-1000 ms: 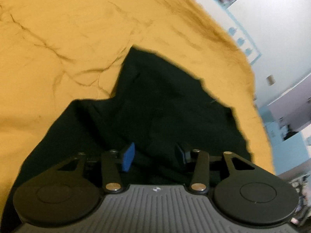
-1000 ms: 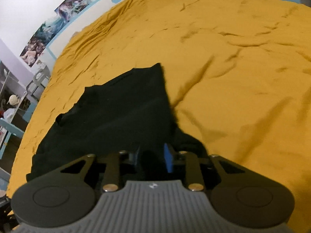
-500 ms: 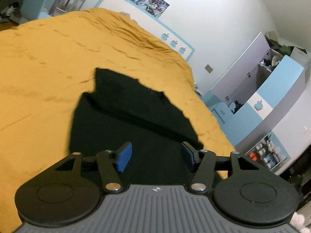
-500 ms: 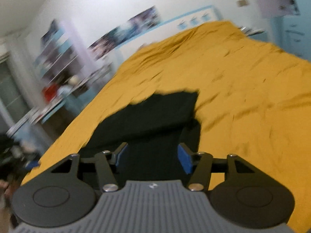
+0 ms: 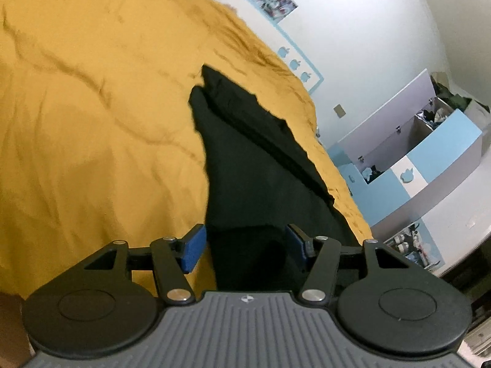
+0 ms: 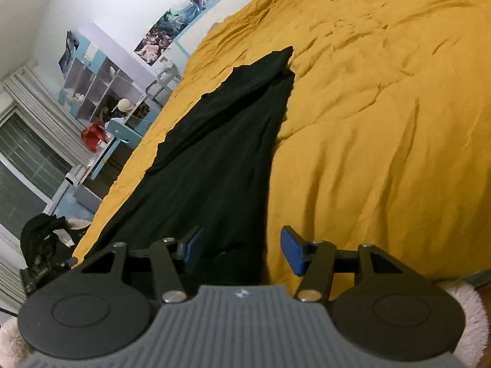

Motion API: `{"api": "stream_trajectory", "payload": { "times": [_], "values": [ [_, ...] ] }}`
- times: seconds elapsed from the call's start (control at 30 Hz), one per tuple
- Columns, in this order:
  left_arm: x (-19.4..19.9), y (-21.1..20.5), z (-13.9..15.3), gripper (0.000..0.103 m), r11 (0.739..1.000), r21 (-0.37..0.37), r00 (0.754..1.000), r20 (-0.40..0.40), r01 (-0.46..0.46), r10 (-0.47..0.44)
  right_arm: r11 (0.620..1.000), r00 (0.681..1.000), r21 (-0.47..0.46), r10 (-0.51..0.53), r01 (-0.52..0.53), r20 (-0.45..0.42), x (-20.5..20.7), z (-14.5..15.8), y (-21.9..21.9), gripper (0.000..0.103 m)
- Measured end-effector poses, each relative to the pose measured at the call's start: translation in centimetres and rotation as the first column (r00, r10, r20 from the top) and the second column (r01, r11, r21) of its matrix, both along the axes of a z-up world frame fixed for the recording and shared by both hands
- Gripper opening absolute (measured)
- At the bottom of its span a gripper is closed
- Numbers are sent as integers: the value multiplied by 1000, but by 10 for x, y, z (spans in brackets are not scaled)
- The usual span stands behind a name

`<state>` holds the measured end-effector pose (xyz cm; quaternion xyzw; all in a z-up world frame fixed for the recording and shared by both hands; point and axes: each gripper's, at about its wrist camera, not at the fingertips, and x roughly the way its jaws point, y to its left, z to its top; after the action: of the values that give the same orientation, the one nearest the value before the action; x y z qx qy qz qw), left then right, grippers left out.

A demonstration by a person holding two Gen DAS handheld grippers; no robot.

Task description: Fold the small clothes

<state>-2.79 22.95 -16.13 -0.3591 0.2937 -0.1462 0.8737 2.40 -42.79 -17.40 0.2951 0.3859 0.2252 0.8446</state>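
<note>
A bed (image 5: 92,107) covered by a wrinkled mustard-yellow sheet (image 6: 383,107) is being shown filling most of both views, and a black garment (image 5: 254,168) is being seen lying on it as a long, narrow strip, apparently already doubled over lengthwise, close to the bed's side edge. In the left wrist view that edge is being seen dropping off just to the right of the garment, toward blue and white cabinets (image 5: 429,153); in the right wrist view it is falling away on the left, toward shelves (image 6: 101,92) and a dark heap on the floor (image 6: 43,239). The left hand-held gripper (image 5: 245,245) is being held with its blue pads apart over the near end of the cloth, with nothing pinched between them. The right hand-held gripper (image 6: 242,247) is likewise being held spread, straddling the garment's near edge without clamping it. The main risk is being judged to lie at the bed's side edge: cloth dragged that way could be pulled over it and the layers undone. A single layer could also be caught instead of both, so the fold would be skewed. Wide free sheet is being left on the garment's other side, where the next fold could be laid safely.
</note>
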Motion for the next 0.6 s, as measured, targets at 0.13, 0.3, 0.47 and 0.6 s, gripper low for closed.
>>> {"api": "stream_trajectory", "payload": {
  "times": [0.13, 0.3, 0.47, 0.6],
  "values": [
    [6, 5, -17, 67, 998, -56, 1000, -24, -8, 7, 1000, 999, 25, 17, -16, -46, 10, -8, 3, 53],
    [18, 15, -39, 72, 962, -269, 998, -35, 42, -53, 999, 997, 47, 31, -27, -73, 13, -11, 4, 57],
    [28, -5, -49, 72, 949, -291, 990, -25, 124, -137, 998, 997, 24, 54, -53, -54, 11, -4, 4, 58],
    [37, -6, -54, 72, 928, -359, 993, -18, 104, -118, 996, 994, 42, 80, -77, -79, 18, -9, 6, 61]
  ]
}}
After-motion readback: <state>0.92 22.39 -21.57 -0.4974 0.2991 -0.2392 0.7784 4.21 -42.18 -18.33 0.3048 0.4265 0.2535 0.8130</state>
